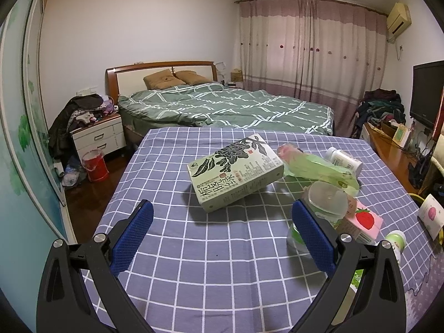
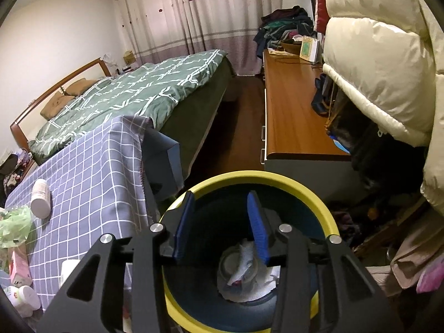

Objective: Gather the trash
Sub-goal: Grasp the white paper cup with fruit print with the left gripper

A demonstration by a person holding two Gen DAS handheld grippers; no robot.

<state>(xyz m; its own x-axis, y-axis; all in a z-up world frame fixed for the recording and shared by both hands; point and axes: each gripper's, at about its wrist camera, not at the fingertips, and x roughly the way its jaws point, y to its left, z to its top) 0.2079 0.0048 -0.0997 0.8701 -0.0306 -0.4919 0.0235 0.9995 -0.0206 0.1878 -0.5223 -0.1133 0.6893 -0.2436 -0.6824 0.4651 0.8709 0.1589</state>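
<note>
The trash is split between two places. Some already lies at the bottom of the yellow-rimmed bin [image 2: 277, 186], low in the centre of the right wrist view: crumpled white paper [image 2: 245, 266] on what looks like a clear lid. The rest waits on the checked tabletop [image 1: 211, 272]. There we see a green box [image 1: 236, 172] printed with leaves and lettering in mid-frame, propped at a tilt. To its right lie a crumpled green plastic bag [image 1: 316, 169], a white bottle [image 1: 344, 159] on its side beyond it, a clear plastic cup [image 1: 326, 202], a pink strawberry carton [image 1: 360, 222] just beside the cup, and a small green-labelled bottle [image 1: 395, 242] near the right edge.

Our right tongs [image 2: 220, 227] hang directly over the bin's mouth, fingers apart with nothing between them. We judge that the pose suits a release point above the opening, so anything let go falls inside. Our left tongs [image 1: 222, 238] are spread wide and empty above the cloth in the lower frame, the right-hand finger [image 1: 313, 236] overlapping the cup. We think that wide spread is set for a bulky piece such as the box or the cup.

The bin stands just beside the tabletop's draped edge, which keeps each carry short. Further out are the bed [image 1: 236, 108] with its green quilt and the curtains [image 1: 310, 41] at upper right.
</note>
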